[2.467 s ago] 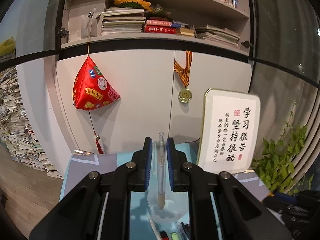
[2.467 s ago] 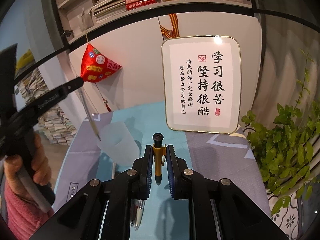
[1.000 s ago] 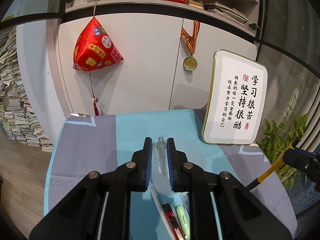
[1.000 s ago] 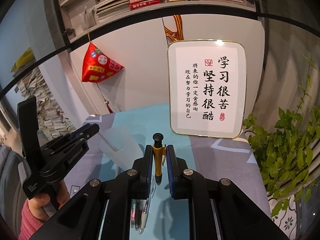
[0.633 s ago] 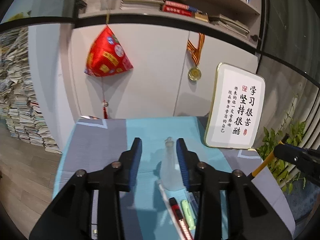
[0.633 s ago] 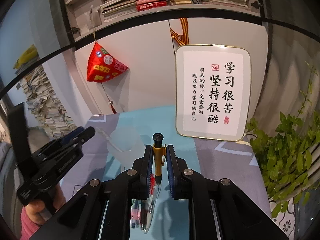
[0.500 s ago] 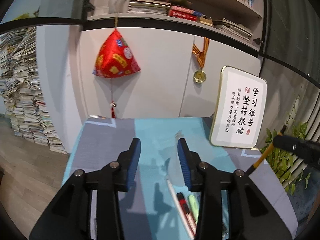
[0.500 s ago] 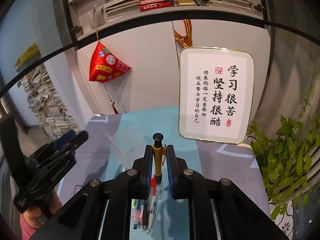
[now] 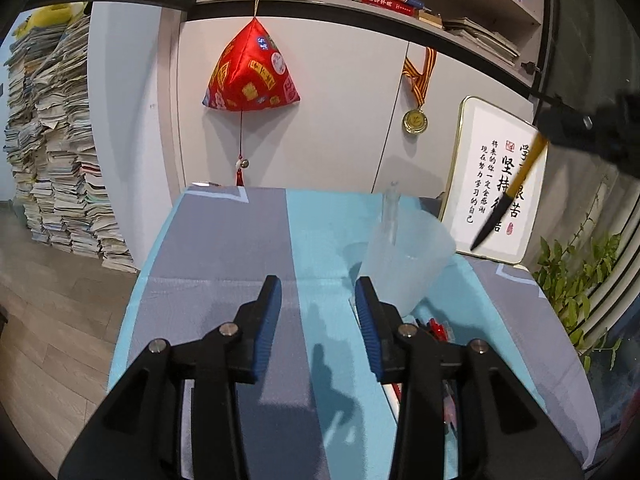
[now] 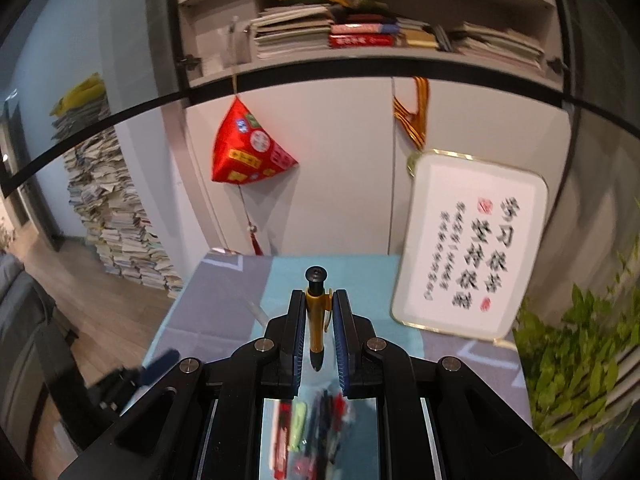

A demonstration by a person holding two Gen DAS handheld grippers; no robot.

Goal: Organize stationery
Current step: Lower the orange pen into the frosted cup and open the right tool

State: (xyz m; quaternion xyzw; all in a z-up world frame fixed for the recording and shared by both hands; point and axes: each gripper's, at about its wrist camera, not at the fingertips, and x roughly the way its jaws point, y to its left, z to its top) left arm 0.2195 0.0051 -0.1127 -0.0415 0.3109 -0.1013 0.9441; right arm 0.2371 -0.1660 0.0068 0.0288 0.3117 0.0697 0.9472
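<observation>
A translucent plastic cup (image 9: 404, 256) stands on the blue and grey tablecloth (image 9: 240, 248) with a clear pen (image 9: 390, 208) upright in it. My left gripper (image 9: 318, 312) is open and empty, just left of the cup. In the right wrist view my right gripper (image 10: 316, 312) is shut on a yellow pen (image 10: 316, 320) with a black tip. The left wrist view shows that yellow pen (image 9: 516, 184) slanting down above and to the right of the cup. Several loose pens (image 10: 312, 432) lie on the cloth below the right gripper, and these pens (image 9: 436, 328) also show beside the cup.
A framed calligraphy sign (image 9: 496, 184) leans at the table's back right. A green plant (image 9: 576, 280) stands off the right edge. A red hanging ornament (image 9: 252, 72) and a medal hang on the cabinet behind. Stacks of paper (image 9: 60, 160) stand on the floor at left.
My left gripper has opened and left the clear pen in the cup, then drawn off to the cup's left. My right gripper has risen with the yellow pen.
</observation>
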